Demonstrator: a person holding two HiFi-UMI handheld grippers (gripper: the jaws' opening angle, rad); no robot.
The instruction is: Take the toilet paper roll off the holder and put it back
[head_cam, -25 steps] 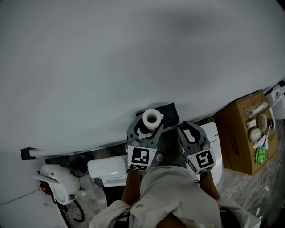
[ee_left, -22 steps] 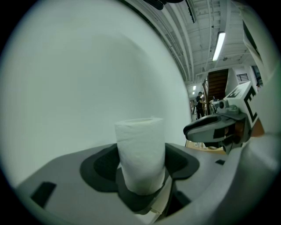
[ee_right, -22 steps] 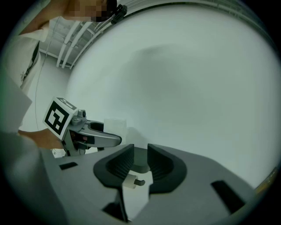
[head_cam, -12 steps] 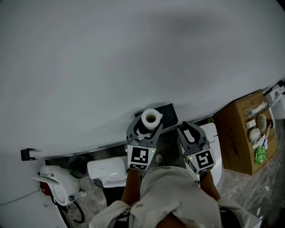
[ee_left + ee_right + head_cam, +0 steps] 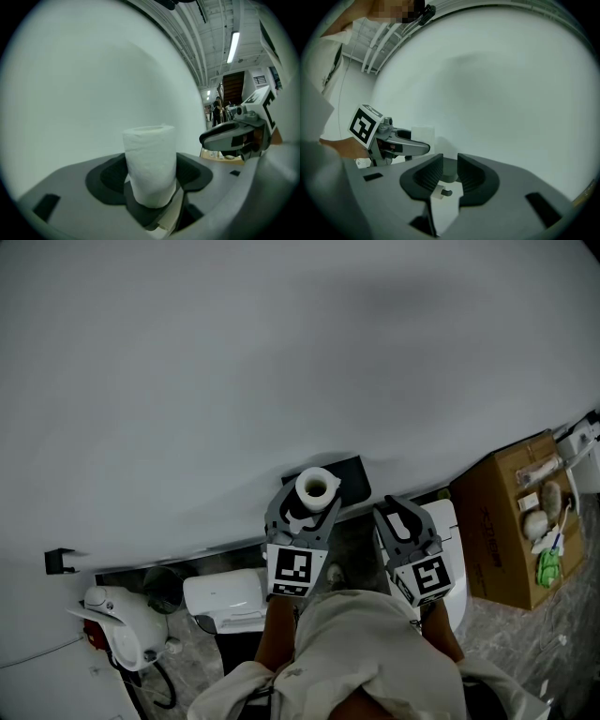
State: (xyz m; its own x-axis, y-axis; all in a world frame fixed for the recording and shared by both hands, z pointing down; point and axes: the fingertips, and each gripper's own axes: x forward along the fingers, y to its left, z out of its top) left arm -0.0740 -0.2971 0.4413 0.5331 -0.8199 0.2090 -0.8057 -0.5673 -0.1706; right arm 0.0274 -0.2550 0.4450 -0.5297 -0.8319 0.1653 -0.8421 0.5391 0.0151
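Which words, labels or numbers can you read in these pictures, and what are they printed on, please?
Cardboard box: dark print on its side, too blurred to read.
Left gripper, right gripper: square marker patterns only, no words.
Toilet paper roll: plain.
No text is readable anywhere.

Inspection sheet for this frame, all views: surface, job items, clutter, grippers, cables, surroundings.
Surface: no worktop; grey wall, marbled floor below.
Job's things: toilet paper roll held upright in front of the black wall holder.
Clutter: cardboard box with small items; white appliance.
Grippers: left gripper shut on the roll; right gripper open, nothing between its jaws.
Cables: dark cable beside the appliance.
Surroundings: ceiling strip light in the hall beyond.
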